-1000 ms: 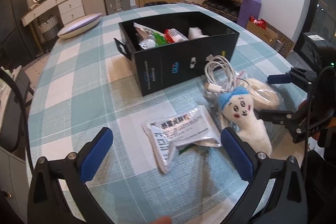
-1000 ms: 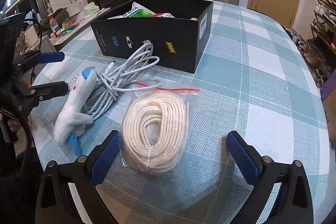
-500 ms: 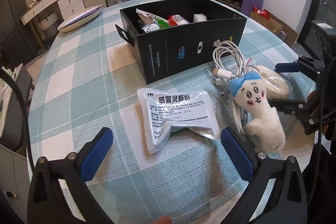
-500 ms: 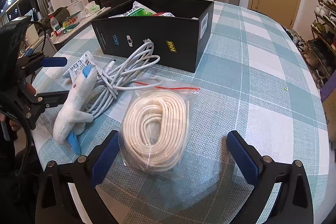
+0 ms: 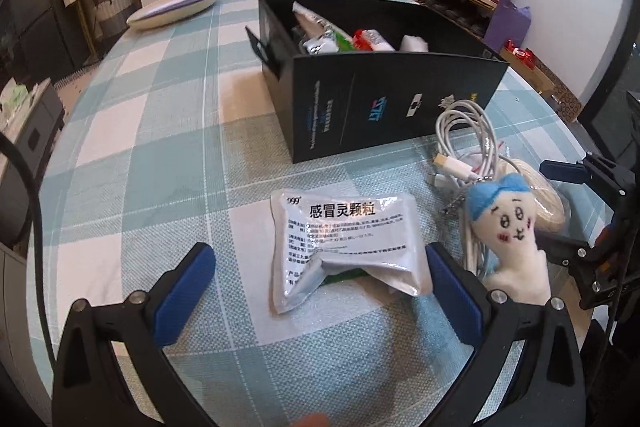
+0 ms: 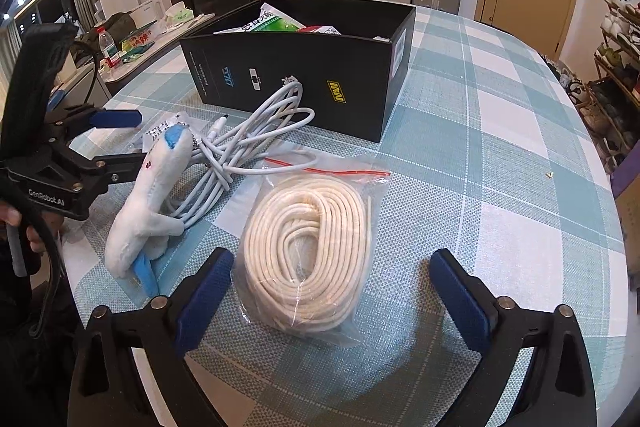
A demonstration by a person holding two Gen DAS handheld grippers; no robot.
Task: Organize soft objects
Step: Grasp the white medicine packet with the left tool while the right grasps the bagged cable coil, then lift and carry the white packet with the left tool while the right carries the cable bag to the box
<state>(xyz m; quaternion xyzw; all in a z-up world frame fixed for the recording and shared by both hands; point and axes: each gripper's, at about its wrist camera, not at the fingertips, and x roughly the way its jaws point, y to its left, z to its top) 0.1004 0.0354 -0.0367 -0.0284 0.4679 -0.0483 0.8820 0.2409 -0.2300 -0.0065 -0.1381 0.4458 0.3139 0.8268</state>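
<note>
While both jaws gape, crinkled foil sachet [image 5: 348,247] (flat), fuzzy plush doll [image 5: 508,239], coiled cord [image 6: 308,251].

Table [image 5: 132,163]: rounded top under a teal-and-white checked cloth. Directly on it: an open black box [image 5: 384,107] toward the middle; a silver sachet pack [image 5: 344,243] in front of the box; a white plush toy [image 5: 508,239] with a blue top, lying just beside the pack (partly over a bundle of white cables [image 6: 256,143]). A bagged coil of cream cord [image 6: 308,251] lies beside the cables, and a pale oval dish [image 5: 176,7] sits at the far edge.
</note>
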